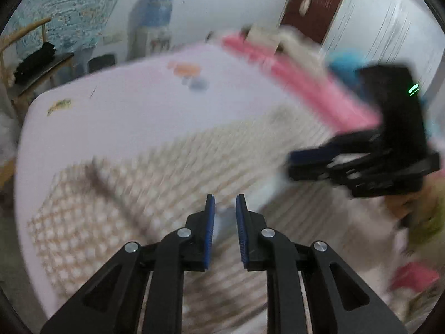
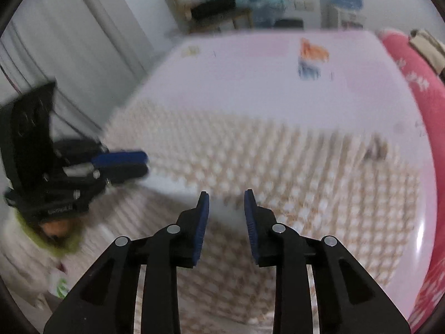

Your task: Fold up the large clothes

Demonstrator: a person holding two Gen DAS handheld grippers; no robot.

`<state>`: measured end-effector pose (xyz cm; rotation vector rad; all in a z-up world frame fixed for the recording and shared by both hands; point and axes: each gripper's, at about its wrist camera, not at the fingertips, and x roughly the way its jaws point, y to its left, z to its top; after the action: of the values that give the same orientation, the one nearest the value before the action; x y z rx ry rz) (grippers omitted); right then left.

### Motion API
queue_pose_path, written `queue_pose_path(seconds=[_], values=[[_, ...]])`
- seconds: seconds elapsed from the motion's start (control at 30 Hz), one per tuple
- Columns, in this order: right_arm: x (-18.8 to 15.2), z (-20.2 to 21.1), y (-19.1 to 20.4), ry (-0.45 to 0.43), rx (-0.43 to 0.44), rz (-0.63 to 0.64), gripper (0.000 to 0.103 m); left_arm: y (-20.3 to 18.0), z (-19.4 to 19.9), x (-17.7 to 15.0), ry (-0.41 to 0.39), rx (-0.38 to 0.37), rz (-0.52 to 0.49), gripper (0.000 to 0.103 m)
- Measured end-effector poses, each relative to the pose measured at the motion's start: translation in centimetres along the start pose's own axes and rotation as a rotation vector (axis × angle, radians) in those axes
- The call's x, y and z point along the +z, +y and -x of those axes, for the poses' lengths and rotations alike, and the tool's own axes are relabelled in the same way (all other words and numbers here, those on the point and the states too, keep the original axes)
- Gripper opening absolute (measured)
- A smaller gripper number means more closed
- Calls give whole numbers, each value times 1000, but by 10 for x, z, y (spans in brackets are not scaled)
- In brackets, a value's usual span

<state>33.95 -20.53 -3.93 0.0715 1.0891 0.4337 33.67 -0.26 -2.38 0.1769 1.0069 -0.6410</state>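
Observation:
A large beige garment with a white lattice pattern (image 1: 144,183) lies spread on a pale pink bed sheet (image 1: 125,94); it also shows in the right wrist view (image 2: 278,167). Both views are motion-blurred. My left gripper (image 1: 224,203) hovers over the garment's near part with its jaws a little apart and nothing between them. My right gripper (image 2: 225,199) is open and empty above the garment's near edge. Each gripper shows from the side in the other view: the right one (image 1: 294,164) and the left one (image 2: 139,164), both looking nearly closed there.
A pink bolster (image 1: 292,83) runs along the bed's far side, also in the right wrist view (image 2: 417,89). A wooden rack (image 2: 205,5), a water dispenser (image 1: 155,27) and a brown door (image 1: 314,2) stand by the walls. The person's light clothing (image 2: 33,264) is nearby.

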Motion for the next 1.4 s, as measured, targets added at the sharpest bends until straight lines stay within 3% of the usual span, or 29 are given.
queue_pose_path(seconds=[0.03, 0.1, 0.2, 0.3, 0.4, 0.47, 0.6, 0.73, 0.87, 1.0, 1.07, 1.13, 1.23, 1.3, 1.4], values=[[-7, -4, -2, -6, 8, -13, 26, 4, -6, -3, 28, 18, 8, 16], [-9, 2, -2, -7, 1, -21, 26, 19, 0, -5, 0, -30, 96, 16], [-9, 18, 6, -33, -24, -10, 26, 31, 3, -5, -6, -18, 138, 16], [-6, 33, 7, -103, -37, -22, 29, 33, 3, -9, -10, -8, 140, 16], [-2, 16, -10, -83, -98, -90, 31, 31, 3, -11, -21, 14, 135, 16], [-8, 3, -20, -87, -80, -142, 31, 32, 4, -12, -27, 18, 134, 16], [-6, 10, -8, -72, -112, -150, 32, 28, -3, -4, -30, 25, 123, 16], [7, 19, 6, -140, -74, -134, 32, 28, -6, 0, -30, 28, 126, 16], [0, -13, 6, -76, -66, -105, 36, 26, -4, 2, -27, 42, 131, 16], [4, -6, 11, -72, -65, -97, 37, 26, 17, 6, -66, 57, 130, 16], [11, 6, 7, -110, -49, -106, 39, 28, 34, 12, -126, 6, 144, 19], [21, 11, 5, -157, -96, -96, 44, 29, 42, 22, -166, -7, 156, 33], [36, 5, -7, -189, -120, -127, 45, 33, 33, 44, -180, 40, 183, 42], [42, -9, -12, -192, -181, -132, 45, 38, 17, 52, -161, 65, 202, 45], [41, -30, -23, -174, -221, -129, 45, 53, -23, 56, -43, 183, 247, 45]])
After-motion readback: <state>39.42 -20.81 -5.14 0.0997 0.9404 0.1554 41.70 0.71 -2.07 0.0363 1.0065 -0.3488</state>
